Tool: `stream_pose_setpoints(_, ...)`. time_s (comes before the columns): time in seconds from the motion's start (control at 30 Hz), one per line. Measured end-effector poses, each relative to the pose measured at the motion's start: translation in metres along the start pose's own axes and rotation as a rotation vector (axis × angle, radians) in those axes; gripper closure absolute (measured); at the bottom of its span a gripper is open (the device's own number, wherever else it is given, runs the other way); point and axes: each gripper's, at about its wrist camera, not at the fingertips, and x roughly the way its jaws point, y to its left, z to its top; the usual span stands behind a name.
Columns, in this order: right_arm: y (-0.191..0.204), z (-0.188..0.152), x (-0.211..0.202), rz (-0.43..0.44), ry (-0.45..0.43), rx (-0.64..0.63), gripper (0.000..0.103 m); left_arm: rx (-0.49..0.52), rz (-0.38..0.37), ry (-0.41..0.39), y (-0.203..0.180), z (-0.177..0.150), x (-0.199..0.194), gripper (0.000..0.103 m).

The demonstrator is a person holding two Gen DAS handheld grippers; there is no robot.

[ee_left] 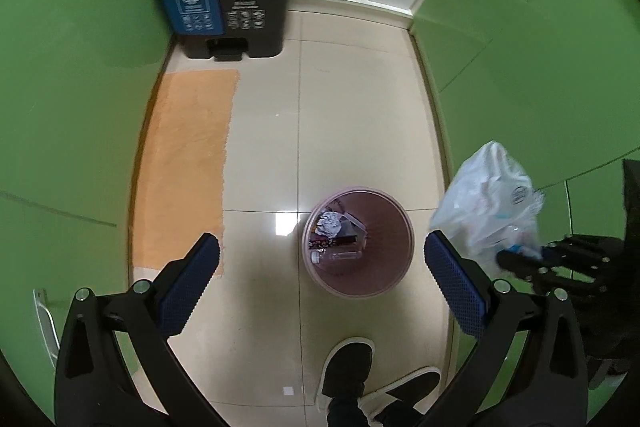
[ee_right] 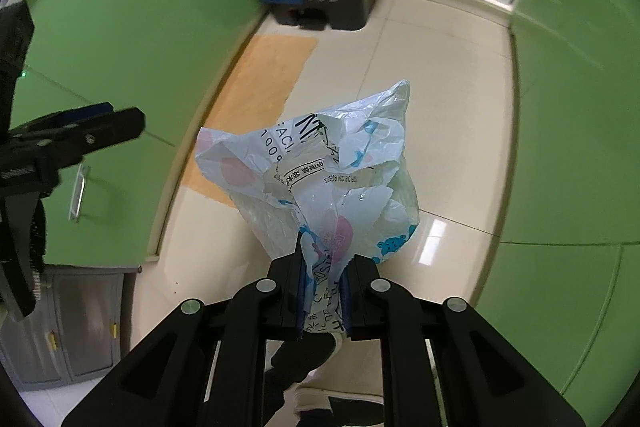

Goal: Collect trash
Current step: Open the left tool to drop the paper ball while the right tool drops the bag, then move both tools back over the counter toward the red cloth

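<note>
Green-cabinet kitchen, cream tile floor [ee_left: 352, 99]. Right gripper [ee_right: 323, 291] pinches a crinkly white printed plastic bag [ee_right: 320, 179] centre frame; left gripper [ee_left: 320, 283] gapes empty over the small pink wastebasket [ee_left: 394, 227]. Thin film could slip out, honestly

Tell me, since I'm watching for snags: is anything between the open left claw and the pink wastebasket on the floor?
Nothing visible. The left claw hangs open above the pink wastebasket, with only bare floor around it. The plastic bag pinched in the right claw hangs off to the side, clear of the basket.
</note>
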Motion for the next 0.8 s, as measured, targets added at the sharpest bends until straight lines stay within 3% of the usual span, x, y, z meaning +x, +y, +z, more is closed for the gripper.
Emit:
stream_pose_setpoints(0.07,0.002,0.001,0.01,-0.007,0.005,-0.007,0.079,-0.017,0.003,0.002,0.008,-0.004,0.0,0.003)
stream_pose_setpoints(0.13,0.003,0.001,0.014,-0.004,0.007,-0.002,0.053,-0.031,0.007,0.004,0.016,-0.008,0.0,0.003)
stream_pose_setpoints(0.17,0.003,0.002,0.016,-0.012,0.001,-0.001,0.026,-0.038,0.008,0.006,0.019,-0.011,0.001,0.003)
stream_pose_setpoints(0.2,0.003,0.002,0.015,-0.015,-0.005,-0.003,0.013,-0.044,0.009,0.009,0.022,-0.014,0.001,0.003)
stream_pose_setpoints(0.57,0.006,-0.001,-0.006,-0.05,0.006,0.025,0.008,-0.037,0.003,0.007,0.016,-0.014,-0.017,0.003)
stream_pose_setpoints(0.8,0.003,-0.004,-0.083,-0.081,-0.034,0.094,0.008,0.04,-0.024,0.007,-0.023,0.003,-0.066,0.003)
